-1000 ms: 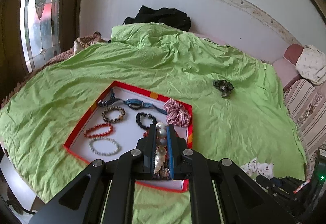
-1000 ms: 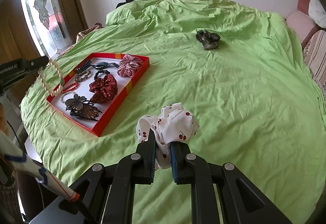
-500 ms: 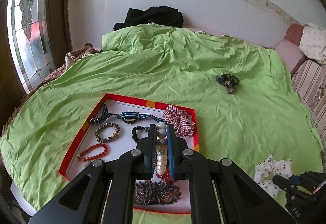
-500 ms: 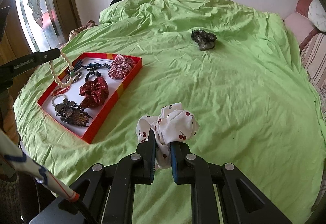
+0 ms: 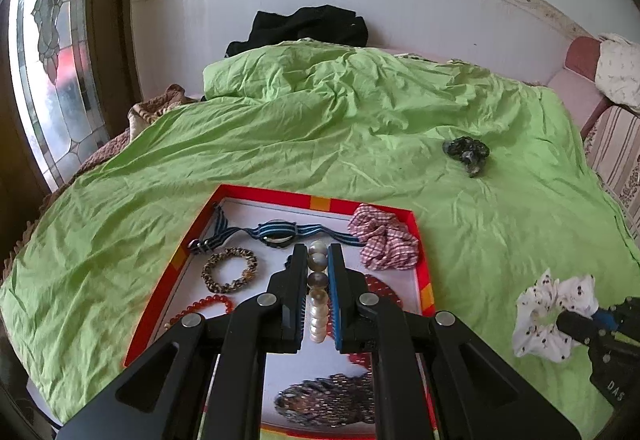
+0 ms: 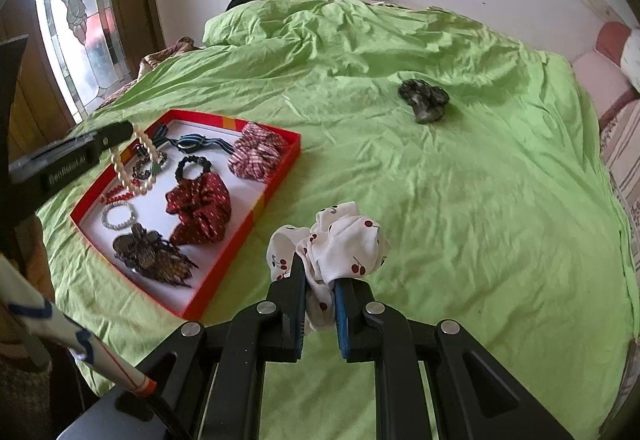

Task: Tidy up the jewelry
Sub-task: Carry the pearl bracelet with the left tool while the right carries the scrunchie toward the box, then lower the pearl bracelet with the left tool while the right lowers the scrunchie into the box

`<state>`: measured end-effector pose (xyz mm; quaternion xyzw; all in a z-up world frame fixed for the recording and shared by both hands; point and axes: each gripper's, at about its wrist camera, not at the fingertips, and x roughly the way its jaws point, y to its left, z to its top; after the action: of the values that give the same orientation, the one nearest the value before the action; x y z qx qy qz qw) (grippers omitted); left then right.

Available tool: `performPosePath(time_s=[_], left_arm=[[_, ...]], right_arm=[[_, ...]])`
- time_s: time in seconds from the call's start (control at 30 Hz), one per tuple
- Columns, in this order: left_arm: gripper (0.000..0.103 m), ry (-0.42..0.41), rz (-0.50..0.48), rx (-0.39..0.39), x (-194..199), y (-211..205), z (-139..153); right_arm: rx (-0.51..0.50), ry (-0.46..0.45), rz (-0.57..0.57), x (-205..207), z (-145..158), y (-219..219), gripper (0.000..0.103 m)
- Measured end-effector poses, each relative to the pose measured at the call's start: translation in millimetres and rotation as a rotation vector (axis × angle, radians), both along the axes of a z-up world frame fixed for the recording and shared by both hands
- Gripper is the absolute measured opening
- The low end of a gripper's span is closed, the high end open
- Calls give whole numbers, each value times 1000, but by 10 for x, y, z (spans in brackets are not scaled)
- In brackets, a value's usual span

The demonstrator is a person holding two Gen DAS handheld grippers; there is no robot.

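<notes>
My left gripper (image 5: 318,256) is shut on a pearl bracelet (image 5: 317,296) and holds it above the red-rimmed tray (image 5: 320,203). In the right wrist view the pearl bracelet (image 6: 138,168) hangs from the left gripper (image 6: 126,132) over the tray (image 6: 276,180). My right gripper (image 6: 318,272) is shut on a white cherry-print scrunchie (image 6: 340,240), just right of the tray; the scrunchie also shows in the left wrist view (image 5: 552,308). A dark scrunchie (image 6: 424,100) lies alone on the green bedspread, further back.
The tray holds a striped watch (image 5: 276,232), a checked scrunchie (image 5: 382,236), a red scrunchie (image 6: 200,208), bead bracelets (image 5: 230,268) and a dark hair clip (image 6: 152,256). Black clothing (image 5: 308,26) lies by the wall. A window (image 5: 52,60) is left, a sofa (image 5: 616,144) right.
My left gripper has moved forward over the tray with the pearl bracelet, toward its far end. My right gripper keeps holding the cherry scrunchie and has shifted slightly toward the tray.
</notes>
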<state>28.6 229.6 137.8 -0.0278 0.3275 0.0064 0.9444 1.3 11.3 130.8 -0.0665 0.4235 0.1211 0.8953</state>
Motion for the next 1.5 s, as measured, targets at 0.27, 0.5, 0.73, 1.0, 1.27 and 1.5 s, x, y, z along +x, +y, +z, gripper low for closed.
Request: performPosePath(time_s=[0.27, 0.5, 0.73, 1.0, 1.27, 1.5], left_arm=[[9, 8, 5, -73, 17, 333, -80], [9, -8, 24, -138, 13, 646, -45], [9, 25, 42, -273, 103, 987, -144], [9, 100, -23, -404, 260, 1026, -377], [9, 177, 34, -377, 439, 1115, -613], [9, 207, 43, -414, 598, 1220, -711]], right_arm=[[18, -17, 17, 258, 87, 339, 14], [46, -36, 52, 438, 165, 631, 14], [111, 4, 94, 626, 95, 835, 14], [188, 59, 140, 866, -10, 1112, 14], [205, 114, 219, 837, -205, 1420, 14], [217, 186, 276, 772, -443, 1601, 14]])
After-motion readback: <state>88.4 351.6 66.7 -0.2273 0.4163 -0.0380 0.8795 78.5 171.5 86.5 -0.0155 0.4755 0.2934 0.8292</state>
